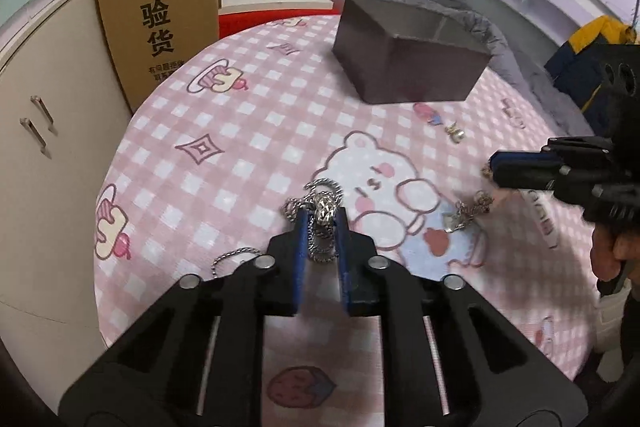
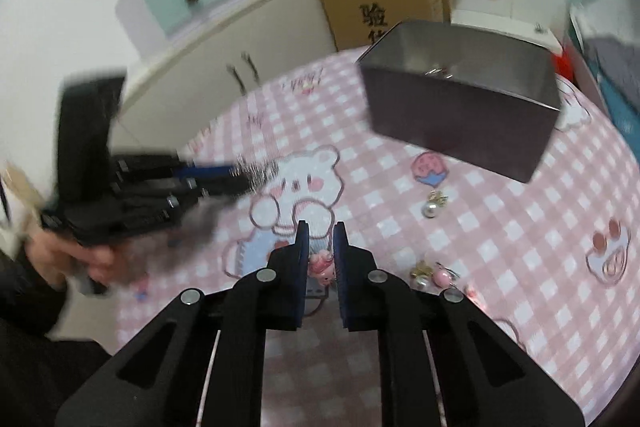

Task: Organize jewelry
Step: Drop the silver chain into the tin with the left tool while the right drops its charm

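My left gripper [image 1: 322, 217] is shut on a silver chain necklace [image 1: 320, 223] and holds it over the pink checked cloth [image 1: 248, 131]; a loop of chain [image 1: 234, 255] trails to its left. My right gripper [image 2: 320, 231] is shut on a small pink charm [image 2: 322, 265]. In the left wrist view it [image 1: 494, 167] enters from the right above a small silver piece [image 1: 466, 213]. The dark open box [image 1: 408, 59] stands at the back; it also shows in the right wrist view [image 2: 460, 107] with something shiny inside.
A pearl earring [image 2: 432, 205] lies near the box, also in the left wrist view [image 1: 456, 133]. A pearl and a pink earring [image 2: 434, 275] lie right of my right gripper. A cardboard box [image 1: 160, 15] and cabinet [image 1: 36, 131] stand beyond the table's left edge.
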A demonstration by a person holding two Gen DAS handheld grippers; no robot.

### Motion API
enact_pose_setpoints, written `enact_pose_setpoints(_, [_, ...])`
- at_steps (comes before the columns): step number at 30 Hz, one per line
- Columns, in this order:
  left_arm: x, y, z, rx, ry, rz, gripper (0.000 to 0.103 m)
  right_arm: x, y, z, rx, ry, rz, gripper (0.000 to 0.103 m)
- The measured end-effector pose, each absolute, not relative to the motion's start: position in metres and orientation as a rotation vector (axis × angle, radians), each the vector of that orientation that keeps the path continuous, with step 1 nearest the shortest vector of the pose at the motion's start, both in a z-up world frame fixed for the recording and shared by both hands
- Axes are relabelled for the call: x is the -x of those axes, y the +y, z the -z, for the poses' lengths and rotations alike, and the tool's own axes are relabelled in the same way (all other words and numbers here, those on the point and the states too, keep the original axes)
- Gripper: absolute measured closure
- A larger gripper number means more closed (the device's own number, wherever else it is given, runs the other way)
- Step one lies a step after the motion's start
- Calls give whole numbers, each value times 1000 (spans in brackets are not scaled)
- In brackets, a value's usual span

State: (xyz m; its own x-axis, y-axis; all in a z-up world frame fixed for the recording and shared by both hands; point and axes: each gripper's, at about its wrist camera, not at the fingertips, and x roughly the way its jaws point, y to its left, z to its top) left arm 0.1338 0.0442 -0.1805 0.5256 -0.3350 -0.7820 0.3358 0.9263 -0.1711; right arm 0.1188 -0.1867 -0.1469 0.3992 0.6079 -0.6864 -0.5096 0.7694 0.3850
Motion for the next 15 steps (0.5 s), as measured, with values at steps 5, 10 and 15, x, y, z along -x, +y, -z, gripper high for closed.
enact_pose_setpoints(5, [-135,43,164,30,903,429,90,-120,-211,127,-277,880,-735,92])
enact_pose_setpoints(10, [-133,41,146,48,866,453,90,-120,-223,112,-387,848,-774,92])
enact_pose_setpoints(15, [-129,36,124,62,818,489,91,-123,-232,109,-444,837,-765,92])
